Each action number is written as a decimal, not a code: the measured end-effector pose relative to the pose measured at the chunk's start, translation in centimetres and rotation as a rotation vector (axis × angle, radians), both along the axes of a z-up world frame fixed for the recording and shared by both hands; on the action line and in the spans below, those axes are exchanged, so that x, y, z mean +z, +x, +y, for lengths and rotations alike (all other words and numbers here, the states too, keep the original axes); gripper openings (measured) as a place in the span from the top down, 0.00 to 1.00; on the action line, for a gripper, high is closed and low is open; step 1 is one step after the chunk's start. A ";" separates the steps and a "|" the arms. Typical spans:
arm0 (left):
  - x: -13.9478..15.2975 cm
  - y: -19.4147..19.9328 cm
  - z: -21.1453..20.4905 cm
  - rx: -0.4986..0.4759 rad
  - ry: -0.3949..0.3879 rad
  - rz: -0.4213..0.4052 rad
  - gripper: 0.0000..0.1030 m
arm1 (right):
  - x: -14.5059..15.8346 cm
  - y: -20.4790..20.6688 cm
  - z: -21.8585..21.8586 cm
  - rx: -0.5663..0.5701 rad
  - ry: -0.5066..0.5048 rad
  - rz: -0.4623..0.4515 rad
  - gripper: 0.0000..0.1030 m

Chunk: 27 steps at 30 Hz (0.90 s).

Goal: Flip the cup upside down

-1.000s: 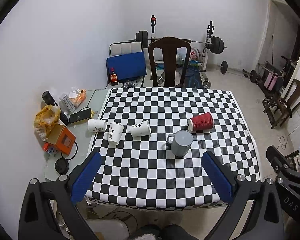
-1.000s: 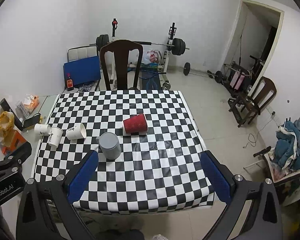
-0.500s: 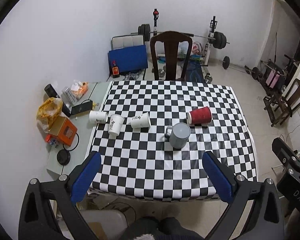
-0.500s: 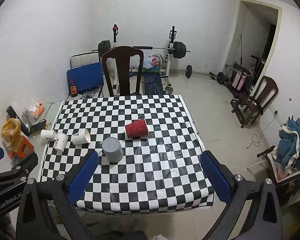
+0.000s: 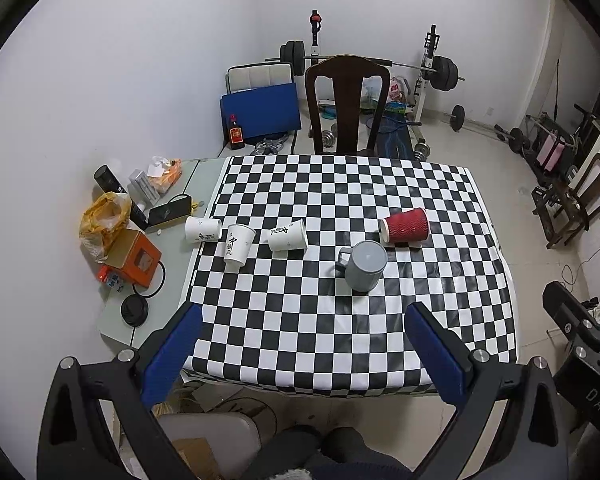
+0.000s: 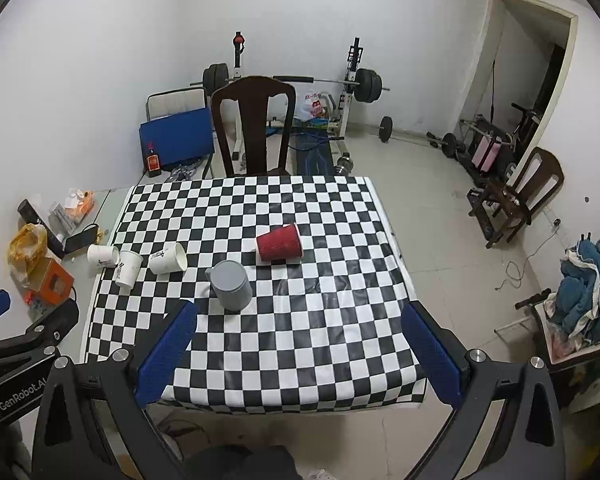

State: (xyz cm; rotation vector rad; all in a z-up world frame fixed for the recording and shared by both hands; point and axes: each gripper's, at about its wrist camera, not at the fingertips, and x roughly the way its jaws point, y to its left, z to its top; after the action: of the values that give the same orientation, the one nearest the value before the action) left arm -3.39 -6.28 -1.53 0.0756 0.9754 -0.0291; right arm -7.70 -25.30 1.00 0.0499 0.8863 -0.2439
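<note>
A grey mug (image 5: 363, 265) stands upside down near the middle of the checkered table (image 5: 340, 184); it also shows in the right wrist view (image 6: 231, 285). A red paper cup (image 5: 405, 227) lies on its side behind it, also in the right wrist view (image 6: 279, 242). Three white paper cups are at the table's left: two lying (image 5: 202, 230) (image 5: 287, 235), one upright (image 5: 238, 244). My left gripper (image 5: 300, 352) and right gripper (image 6: 298, 350) are open, empty, held high, short of the table's near edge.
A dark wooden chair (image 5: 347, 104) stands at the table's far side. An orange box (image 5: 134, 256), a yellow bag (image 5: 102, 216) and small clutter lie on the grey side surface at left. Barbell gear (image 6: 356, 84) and a second chair (image 6: 520, 196) stand on the floor beyond.
Both grippers have drawn back and up from the table, so the table looks smaller and lower. The cups have not moved. Both grippers stay open.
</note>
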 end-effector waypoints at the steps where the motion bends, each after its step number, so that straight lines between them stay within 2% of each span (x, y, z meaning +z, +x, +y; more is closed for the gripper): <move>1: -0.1 -0.1 0.2 0.002 0.001 0.002 0.00 | 0.0 0.0 0.1 0.001 0.000 0.004 0.00; 17: -0.5 -0.8 1.6 0.012 0.015 0.014 0.00 | -0.8 0.0 0.4 0.013 -0.003 0.043 0.00; 27: -0.5 -0.9 2.2 0.016 0.019 0.010 0.00 | -1.5 0.0 0.8 0.019 0.028 0.069 0.00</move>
State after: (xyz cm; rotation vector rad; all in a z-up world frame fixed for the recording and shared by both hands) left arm -4.24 -4.10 -2.01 0.0856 0.9859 -0.0054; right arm -7.69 -24.49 -0.49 0.0593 0.9587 -0.2167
